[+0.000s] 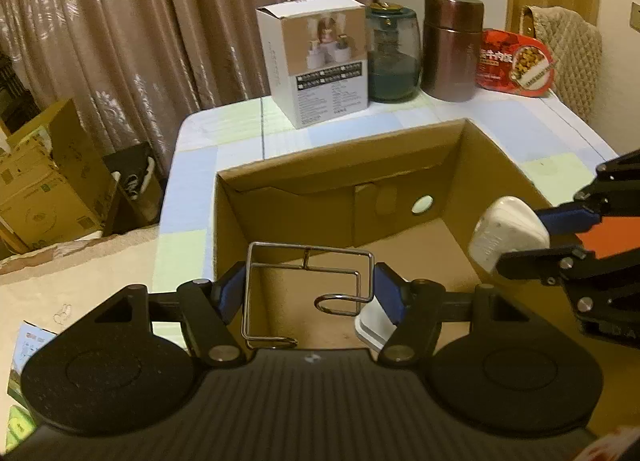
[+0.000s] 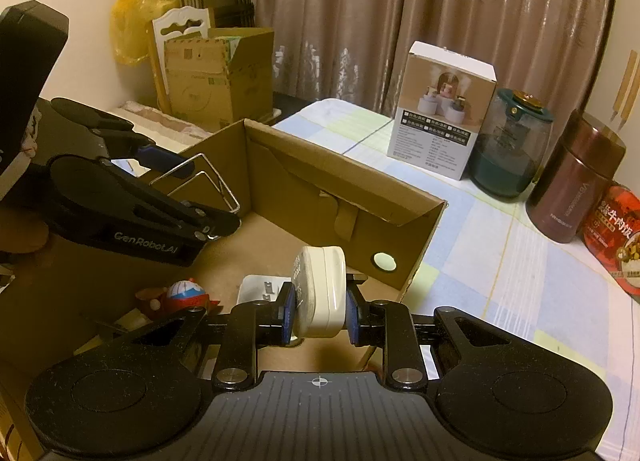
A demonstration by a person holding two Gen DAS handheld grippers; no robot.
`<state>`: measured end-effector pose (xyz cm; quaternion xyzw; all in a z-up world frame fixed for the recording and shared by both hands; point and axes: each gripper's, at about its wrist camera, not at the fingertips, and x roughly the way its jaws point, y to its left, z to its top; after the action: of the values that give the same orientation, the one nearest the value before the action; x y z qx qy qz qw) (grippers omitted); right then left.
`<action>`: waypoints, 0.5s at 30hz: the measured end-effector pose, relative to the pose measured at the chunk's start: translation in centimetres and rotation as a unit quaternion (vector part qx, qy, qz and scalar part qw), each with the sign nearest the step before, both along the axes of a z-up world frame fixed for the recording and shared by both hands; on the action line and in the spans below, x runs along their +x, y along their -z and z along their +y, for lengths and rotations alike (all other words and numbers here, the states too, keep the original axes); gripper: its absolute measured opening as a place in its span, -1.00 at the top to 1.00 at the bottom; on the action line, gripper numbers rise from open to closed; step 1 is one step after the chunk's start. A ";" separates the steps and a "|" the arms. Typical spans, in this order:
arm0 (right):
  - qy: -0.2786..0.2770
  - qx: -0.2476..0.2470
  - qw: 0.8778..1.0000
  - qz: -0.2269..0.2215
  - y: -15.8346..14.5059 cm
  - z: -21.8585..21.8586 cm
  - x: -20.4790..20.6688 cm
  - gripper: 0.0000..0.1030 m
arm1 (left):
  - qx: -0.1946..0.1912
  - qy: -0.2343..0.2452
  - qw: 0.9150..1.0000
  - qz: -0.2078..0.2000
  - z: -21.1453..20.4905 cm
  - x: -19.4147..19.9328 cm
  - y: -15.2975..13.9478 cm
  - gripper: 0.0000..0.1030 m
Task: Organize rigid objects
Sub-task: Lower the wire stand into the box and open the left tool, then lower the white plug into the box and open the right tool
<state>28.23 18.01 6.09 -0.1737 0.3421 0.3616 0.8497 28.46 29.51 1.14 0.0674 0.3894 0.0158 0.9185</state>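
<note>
An open cardboard box (image 1: pixel 340 153) (image 2: pixel 320 181) stands on the table. My left gripper (image 1: pixel 308 285) (image 2: pixel 200 193) hangs over the box's near left part, shut on a bent metal wire rack (image 1: pixel 304 261) (image 2: pixel 196 173); its blue pads touch the rack's two sides. My right gripper (image 2: pixel 320 309) (image 1: pixel 536 239) is over the box's right side, shut on a white rounded plug adapter (image 2: pixel 320 293) (image 1: pixel 508 233) held on edge. On the box floor lie a white flat item (image 2: pixel 260 289) (image 1: pixel 372 325) and a small red and blue toy (image 2: pixel 180 297).
Behind the box on the pastel checked tablecloth (image 1: pixel 224 133) stand a white carton (image 1: pixel 320 61), a teal glass jar (image 1: pixel 394 57), a brown canister (image 1: pixel 452 45) and a red food tub (image 1: pixel 516 61). Cardboard boxes (image 1: pixel 44 189) sit on the floor at left, before curtains.
</note>
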 end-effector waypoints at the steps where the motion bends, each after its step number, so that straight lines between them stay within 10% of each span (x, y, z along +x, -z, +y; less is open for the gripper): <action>1: 0.000 0.000 1.000 0.000 -0.1 0.0 -0.1 0.57 | 0.003 -0.002 1.000 -0.003 0.0 -0.1 -0.1 -0.28; 15: 0.007 0.000 1.000 0.001 -0.2 0.0 0.2 0.57 | 0.004 -0.001 1.000 -0.009 0.2 -0.7 -0.8 -0.28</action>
<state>28.41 18.03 6.28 -0.1712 0.3438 0.3558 0.8520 27.76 29.75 1.95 0.0704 0.3808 0.0190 0.9218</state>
